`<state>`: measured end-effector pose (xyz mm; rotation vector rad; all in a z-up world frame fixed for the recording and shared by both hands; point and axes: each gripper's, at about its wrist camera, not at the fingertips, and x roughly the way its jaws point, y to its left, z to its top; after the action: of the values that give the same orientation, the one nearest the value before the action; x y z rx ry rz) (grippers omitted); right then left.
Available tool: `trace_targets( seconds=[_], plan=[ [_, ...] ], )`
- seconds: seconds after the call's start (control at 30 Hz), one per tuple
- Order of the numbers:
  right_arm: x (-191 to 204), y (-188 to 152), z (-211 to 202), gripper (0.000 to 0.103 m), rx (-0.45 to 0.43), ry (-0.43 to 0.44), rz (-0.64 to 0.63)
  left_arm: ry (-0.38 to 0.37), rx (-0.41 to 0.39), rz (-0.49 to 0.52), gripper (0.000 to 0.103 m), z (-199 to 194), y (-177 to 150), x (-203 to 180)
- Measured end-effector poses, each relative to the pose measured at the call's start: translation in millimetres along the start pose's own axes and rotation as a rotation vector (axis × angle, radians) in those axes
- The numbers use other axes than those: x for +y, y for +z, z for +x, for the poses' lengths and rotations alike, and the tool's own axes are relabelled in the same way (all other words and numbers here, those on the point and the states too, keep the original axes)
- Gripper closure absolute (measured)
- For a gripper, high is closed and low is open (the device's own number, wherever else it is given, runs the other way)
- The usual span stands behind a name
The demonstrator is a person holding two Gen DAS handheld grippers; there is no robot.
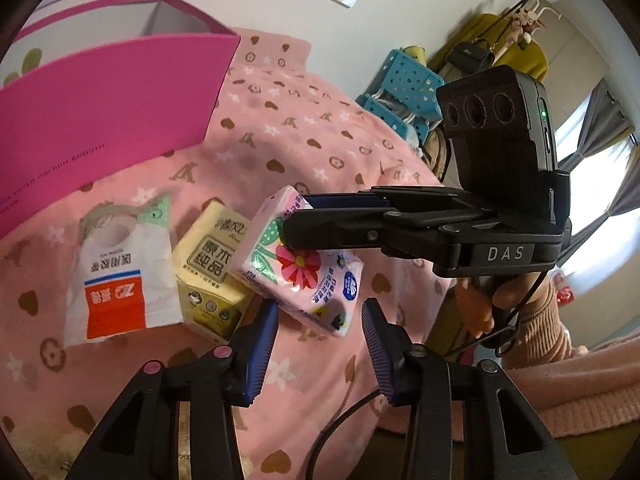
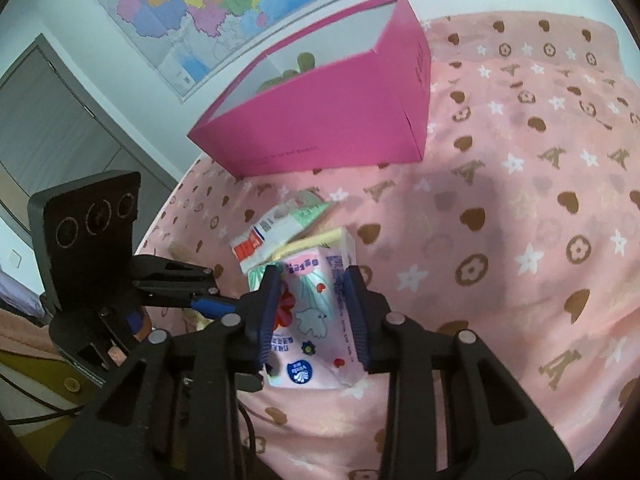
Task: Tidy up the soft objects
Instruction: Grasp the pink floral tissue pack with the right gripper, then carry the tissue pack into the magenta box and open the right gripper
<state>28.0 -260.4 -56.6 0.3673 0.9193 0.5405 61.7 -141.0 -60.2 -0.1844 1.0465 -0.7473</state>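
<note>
The right gripper [image 2: 312, 312] clenched a glossy, soft flowered tissue pack [image 2: 316, 320]; the left gripper [image 1: 320, 320] stood released above the fuzzy pink blanket [image 1: 312, 128].

Pink bedspread with brown hearts and white stars [image 2: 520, 160] covers bed. Colourful wall map [image 2: 208, 4] on white wall, grey door [image 2: 52, 128] beside it. Bright window with grey curtains [image 1: 600, 152]; blue perforated plastic rack [image 1: 408, 88] nearby.

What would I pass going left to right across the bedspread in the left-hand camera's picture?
White and orange packet → yellow tissue pack → pink flowered tissue pack, with the right gripper clamped on it → the hand that holds that gripper.
</note>
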Motion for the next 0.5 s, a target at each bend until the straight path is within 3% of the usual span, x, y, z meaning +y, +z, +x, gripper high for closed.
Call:
trace_targets(
  seconds=[0.5],
  plan=[
    [33.1, 37.8, 55.5, 0.065, 0.046, 0.027, -0.146, 0.012, -0.016, -0.064, 0.06, -10.8, -7.2, 17.4]
  ],
)
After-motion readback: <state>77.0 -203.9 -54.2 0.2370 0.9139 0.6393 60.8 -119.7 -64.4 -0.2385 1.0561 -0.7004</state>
